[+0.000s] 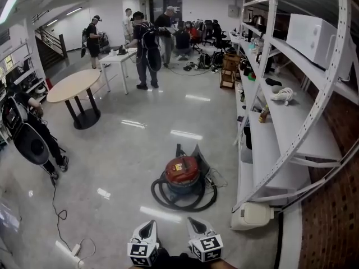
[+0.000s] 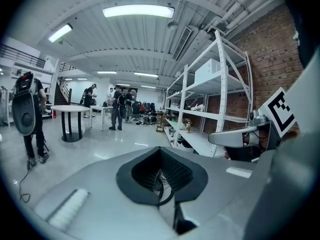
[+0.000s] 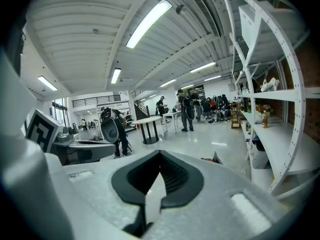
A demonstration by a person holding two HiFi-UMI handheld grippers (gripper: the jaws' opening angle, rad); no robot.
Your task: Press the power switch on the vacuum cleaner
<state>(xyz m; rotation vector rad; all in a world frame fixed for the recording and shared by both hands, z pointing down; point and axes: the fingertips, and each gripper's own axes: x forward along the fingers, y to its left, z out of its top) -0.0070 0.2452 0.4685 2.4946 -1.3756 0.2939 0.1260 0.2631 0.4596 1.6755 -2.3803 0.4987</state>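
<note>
The vacuum cleaner (image 1: 182,172) is a red drum on a dark base, standing on the shiny floor beside the shelving. Its black hose (image 1: 168,198) lies coiled round it. A yellow label shows on its top; I cannot make out the switch. My left gripper (image 1: 149,224) and right gripper (image 1: 193,222) are side by side at the bottom edge, short of the vacuum, both shut and holding nothing. In the left gripper view the left gripper (image 2: 161,171) points level across the room. In the right gripper view a sliver of the red vacuum (image 3: 207,160) peeks over the right gripper (image 3: 159,176).
White metal shelving (image 1: 280,128) runs along the brick wall on the right, with a white appliance (image 1: 251,215) on the floor at its foot. A power strip and cable (image 1: 68,250) lie at lower left. A person (image 1: 31,136) stands left. A round table (image 1: 73,86) and more people are farther back.
</note>
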